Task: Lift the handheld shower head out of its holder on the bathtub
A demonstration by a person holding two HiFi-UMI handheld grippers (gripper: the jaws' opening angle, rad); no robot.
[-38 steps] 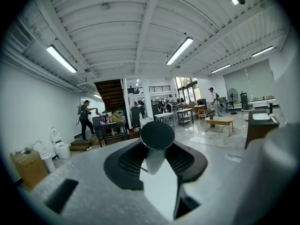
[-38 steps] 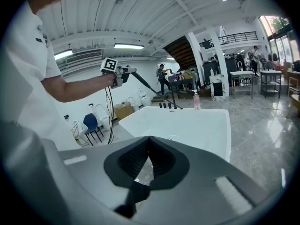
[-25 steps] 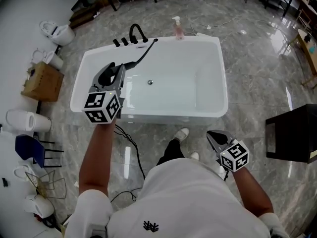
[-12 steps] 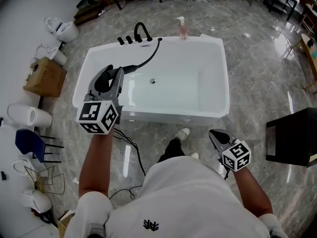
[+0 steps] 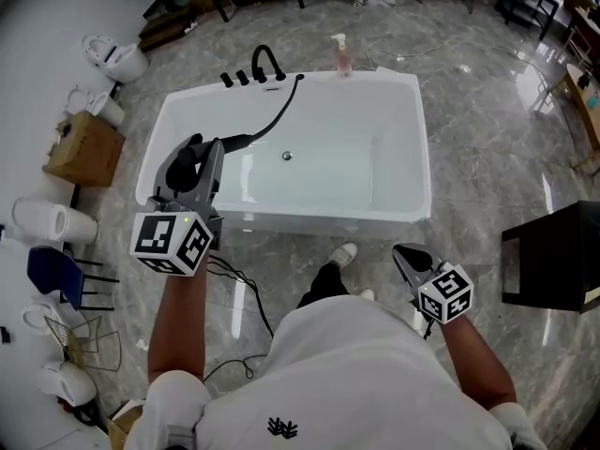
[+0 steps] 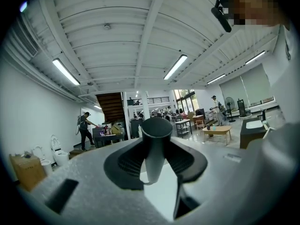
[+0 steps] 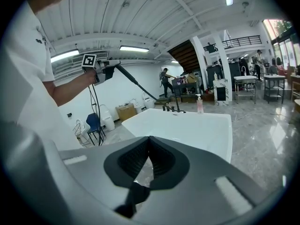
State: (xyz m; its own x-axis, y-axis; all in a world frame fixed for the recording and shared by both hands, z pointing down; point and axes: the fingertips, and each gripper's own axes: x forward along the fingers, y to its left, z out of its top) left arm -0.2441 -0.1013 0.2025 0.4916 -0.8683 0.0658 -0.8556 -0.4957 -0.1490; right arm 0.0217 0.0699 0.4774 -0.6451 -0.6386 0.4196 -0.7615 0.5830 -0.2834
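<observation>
Got the left gripper [image 5: 214, 153] clenched around the black handle of the shower head [image 6: 153, 150], same grip as 1 second back, with no slack at the pads. Compared with that earlier look from the head view: pulled back from over the basin of the bathtub [image 5: 281, 219] toward the body, shifted a bit left, and raised too, judging by the bigger marker cube [image 5: 170, 242]. Now hovering above the tub's near-left corner. Dragging the hose [image 5: 277, 103] along as well, strung in 1 long line from the jaws to the black tap fittings [image 5: 251, 67] on the far rim. Same story from the right gripper view: held up in the air, well clear of the tub deck. Can't pick out the holder itself among those fittings, too small. Nothing new on the right gripper [image 5: 403, 254]: parked low by the right hip, well apart from the action, tips pressed together on nothing. So, reading the lift as basically done: out of the holder, off the tub, tethered only by the hose. Probably just needs a steady hold from here. Worth going easy on any further pull backward, with the hose already strung out that far.
</observation>
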